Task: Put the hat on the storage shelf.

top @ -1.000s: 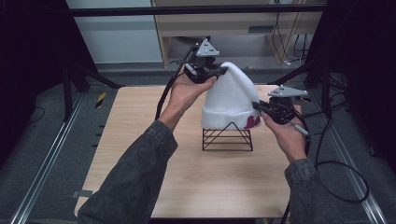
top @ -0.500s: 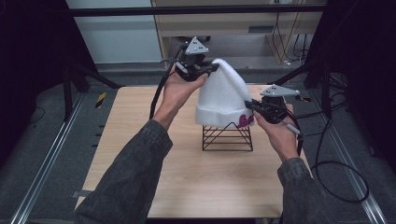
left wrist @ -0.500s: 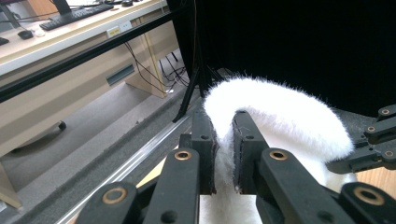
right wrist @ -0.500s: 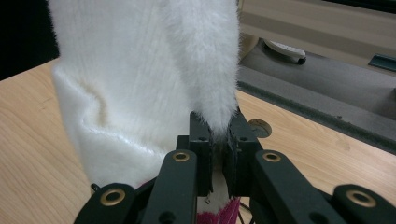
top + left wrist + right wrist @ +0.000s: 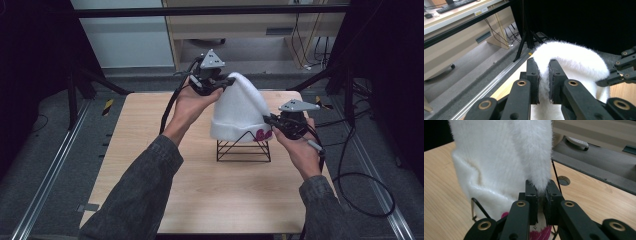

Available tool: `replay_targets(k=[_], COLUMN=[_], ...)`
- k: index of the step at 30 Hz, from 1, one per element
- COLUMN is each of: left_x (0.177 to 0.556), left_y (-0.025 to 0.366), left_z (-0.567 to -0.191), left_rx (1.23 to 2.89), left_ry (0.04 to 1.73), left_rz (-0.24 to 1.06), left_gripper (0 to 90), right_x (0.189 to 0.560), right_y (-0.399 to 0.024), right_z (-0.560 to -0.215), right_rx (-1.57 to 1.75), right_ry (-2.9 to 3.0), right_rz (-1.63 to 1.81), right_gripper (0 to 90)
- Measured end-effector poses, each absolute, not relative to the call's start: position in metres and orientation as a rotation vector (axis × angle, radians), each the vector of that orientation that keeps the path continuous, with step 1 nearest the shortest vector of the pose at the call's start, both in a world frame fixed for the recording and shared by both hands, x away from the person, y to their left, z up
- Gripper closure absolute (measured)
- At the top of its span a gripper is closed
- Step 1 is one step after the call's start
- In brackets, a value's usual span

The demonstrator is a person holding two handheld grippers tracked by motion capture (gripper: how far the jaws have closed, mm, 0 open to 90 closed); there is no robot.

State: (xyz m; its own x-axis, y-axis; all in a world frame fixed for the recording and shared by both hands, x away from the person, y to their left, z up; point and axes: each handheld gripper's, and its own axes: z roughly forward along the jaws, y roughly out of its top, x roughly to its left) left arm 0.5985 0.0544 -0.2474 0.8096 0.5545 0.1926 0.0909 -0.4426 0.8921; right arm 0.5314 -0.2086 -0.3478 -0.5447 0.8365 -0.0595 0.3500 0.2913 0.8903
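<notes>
High view: I have the fluffy white knit hat [image 5: 239, 112] above the black wire stand [image 5: 243, 147], left gripper [image 5: 223, 82] clamped on its crown, right gripper [image 5: 270, 121] pinching its cuff, so I judge both should rise evenly to clear the wire.

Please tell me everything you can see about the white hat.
The hat is white, fluffy and knitted-looking, with a folded brim and a pink mark at the brim's right. It hangs stretched between both grippers: the left gripper pinches its top, the right gripper pinches its brim edge. Its brim sits over the top of a black wire stand on the wooden table.
</notes>
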Motion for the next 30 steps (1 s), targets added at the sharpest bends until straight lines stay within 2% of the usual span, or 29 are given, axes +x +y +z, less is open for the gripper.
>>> replay_targets(k=[30], left_x=[0.577], left_y=[0.033], left_z=[-0.287], left_rx=[2.109], left_ry=[0.405], left_rz=[0.501], left_gripper=[80.6], right_x=[0.518], right_y=[-0.225], right_z=[-0.397], right_rx=[1.106], right_ry=[2.124], right_rz=[1.107], right_gripper=[82.3])
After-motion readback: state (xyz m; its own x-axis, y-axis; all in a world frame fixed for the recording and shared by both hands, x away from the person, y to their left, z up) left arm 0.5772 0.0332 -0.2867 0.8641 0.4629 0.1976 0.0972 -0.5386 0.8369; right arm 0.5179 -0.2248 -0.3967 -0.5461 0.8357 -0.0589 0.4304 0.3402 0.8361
